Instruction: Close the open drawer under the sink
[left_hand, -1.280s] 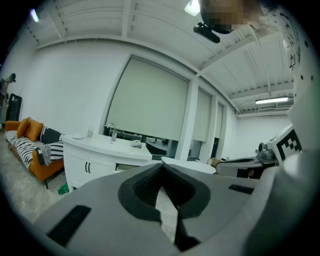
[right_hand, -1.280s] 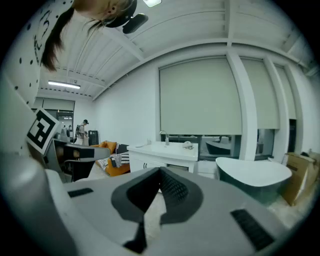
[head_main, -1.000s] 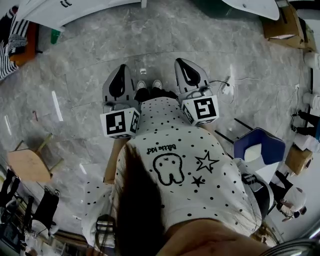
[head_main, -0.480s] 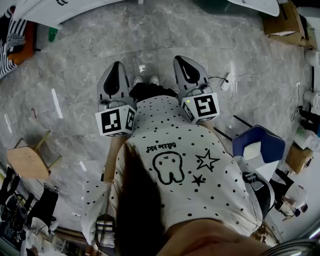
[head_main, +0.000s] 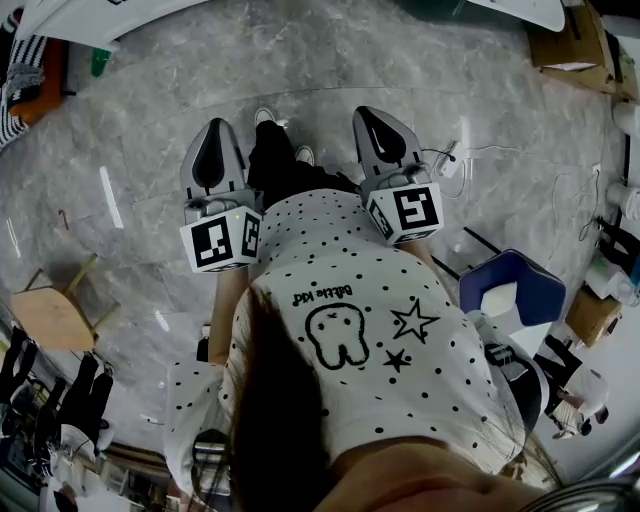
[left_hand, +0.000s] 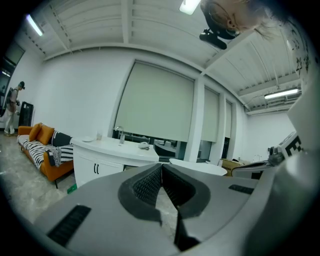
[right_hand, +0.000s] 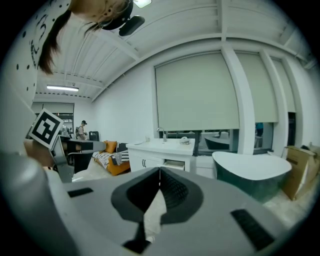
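Far off in the right gripper view stands a white sink cabinet (right_hand: 162, 152) with a tap on top. One drawer (right_hand: 173, 164) under its counter stands pulled out. The left gripper view shows the same cabinet (left_hand: 107, 159) at the left, its drawer hidden behind the jaws. In the head view I hold my left gripper (head_main: 212, 128) and right gripper (head_main: 372, 112) side by side at waist height over the grey marble floor (head_main: 450, 80). Both grippers are shut with nothing between the pads, and both are well away from the cabinet.
A dark-walled bathtub (right_hand: 252, 175) with a white rim stands right of the cabinet, and an orange sofa (right_hand: 111, 159) left of it. Cardboard boxes (right_hand: 300, 167) sit at the far right. A wooden stool (head_main: 50, 310) and a blue chair (head_main: 510, 295) flank me. A person (left_hand: 12, 107) stands far left.
One foot has stepped forward across the floor. Both grippers have drifted a little, the left one towards the picture's left. Their jaws have stayed shut.
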